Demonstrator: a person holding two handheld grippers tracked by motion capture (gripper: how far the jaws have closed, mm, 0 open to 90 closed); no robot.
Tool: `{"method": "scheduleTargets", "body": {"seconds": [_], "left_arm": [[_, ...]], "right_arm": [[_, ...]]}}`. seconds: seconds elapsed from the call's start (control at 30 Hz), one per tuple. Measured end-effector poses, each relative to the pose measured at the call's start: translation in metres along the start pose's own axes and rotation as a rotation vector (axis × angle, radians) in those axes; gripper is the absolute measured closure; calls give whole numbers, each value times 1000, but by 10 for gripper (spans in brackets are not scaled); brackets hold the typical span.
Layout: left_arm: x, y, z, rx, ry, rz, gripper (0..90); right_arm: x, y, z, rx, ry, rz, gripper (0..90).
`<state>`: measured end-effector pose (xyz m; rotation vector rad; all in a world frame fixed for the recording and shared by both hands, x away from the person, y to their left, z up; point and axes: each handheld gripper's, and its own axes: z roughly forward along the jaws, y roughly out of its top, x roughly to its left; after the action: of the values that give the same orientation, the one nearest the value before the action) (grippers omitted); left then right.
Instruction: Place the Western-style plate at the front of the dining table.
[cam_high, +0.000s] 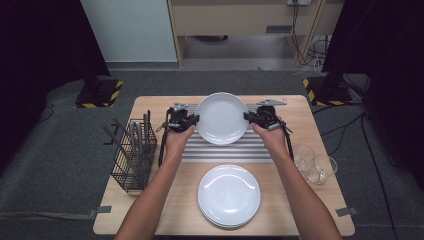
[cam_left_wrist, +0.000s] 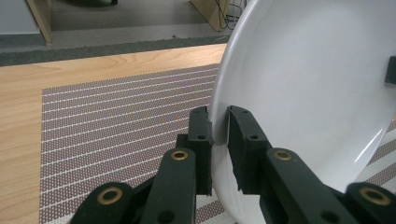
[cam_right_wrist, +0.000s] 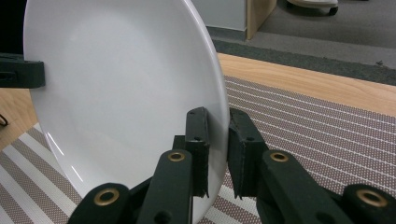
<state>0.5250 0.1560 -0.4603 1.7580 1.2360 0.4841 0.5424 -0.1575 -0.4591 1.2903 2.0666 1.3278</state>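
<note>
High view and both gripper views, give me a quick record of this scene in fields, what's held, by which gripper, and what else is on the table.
held item: white plate, tilted up on edge above the striped mat
left gripper: jaws clamped on the plate's left rim
right gripper: jaws clamped on the plate's right rim
stack of plates: white, on the table's near side
wire basket: at the table's left edge, holding utensils
glasses: two, clear, at the right edge
table: light wood

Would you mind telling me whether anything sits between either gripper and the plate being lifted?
Nothing does. The left gripper and the right gripper each already have their jaws around opposite rims of the white plate, held above the striped mat.
</note>
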Motion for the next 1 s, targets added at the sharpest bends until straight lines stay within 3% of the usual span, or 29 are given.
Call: {"method": "scheduleTargets", "body": {"seconds": [0.87,1.0], "left_arm": [[1,-6,15,27,9,-25,787],[0,-5,16,21,12,-9,786]], "right_arm": [[-6,-7,10,32,-20,49,790],[-8,-8,13,42,-23,64,785]]}}
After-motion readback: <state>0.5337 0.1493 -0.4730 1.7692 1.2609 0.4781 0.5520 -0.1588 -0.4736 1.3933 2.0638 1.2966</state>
